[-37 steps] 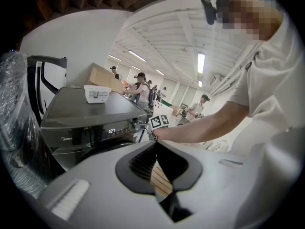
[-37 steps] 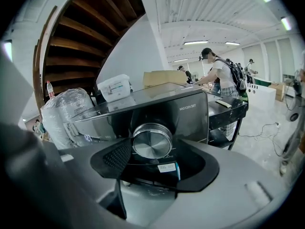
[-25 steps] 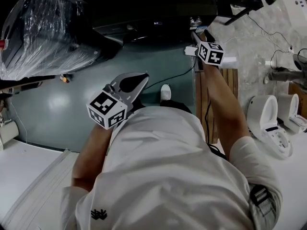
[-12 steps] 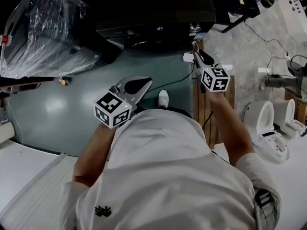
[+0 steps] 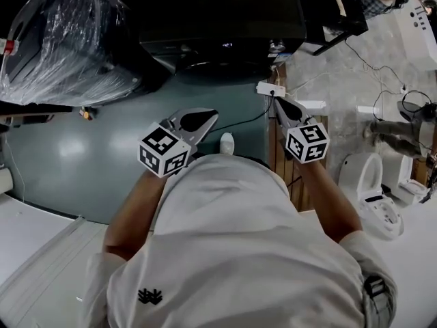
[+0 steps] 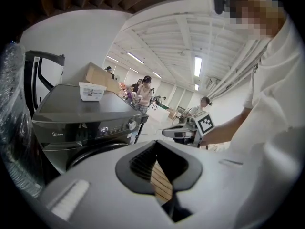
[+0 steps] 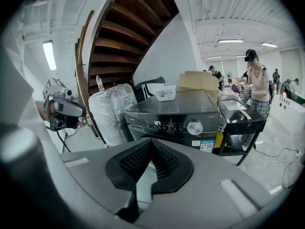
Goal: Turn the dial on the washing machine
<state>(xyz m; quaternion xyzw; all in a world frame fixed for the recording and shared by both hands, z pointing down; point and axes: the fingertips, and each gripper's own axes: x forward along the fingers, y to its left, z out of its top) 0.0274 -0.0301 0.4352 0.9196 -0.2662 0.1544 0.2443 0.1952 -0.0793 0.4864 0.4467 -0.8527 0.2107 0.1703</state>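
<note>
While both my tongs hang in the air before the washing machine [image 5: 218,12], neither touches it. My right tongs [image 5: 276,100] have just been closing and now sit clenched, tip against tip, with nothing between them. My left tongs [image 5: 208,115] are clenched too, and empty. Seen along the right tongs [image 7: 151,141], the dial [image 7: 195,127] is a round silver knob at the right end of the dark front panel, just beside the lit display, and well apart from my tips. Along the left tongs [image 6: 156,142] the same dial [image 6: 132,125] shows small at the panel's far end. A white box [image 7: 165,95] lies on the machine's top, and a plastic-wrapped bundle [image 5: 61,39] stands just beside the machine.
</note>
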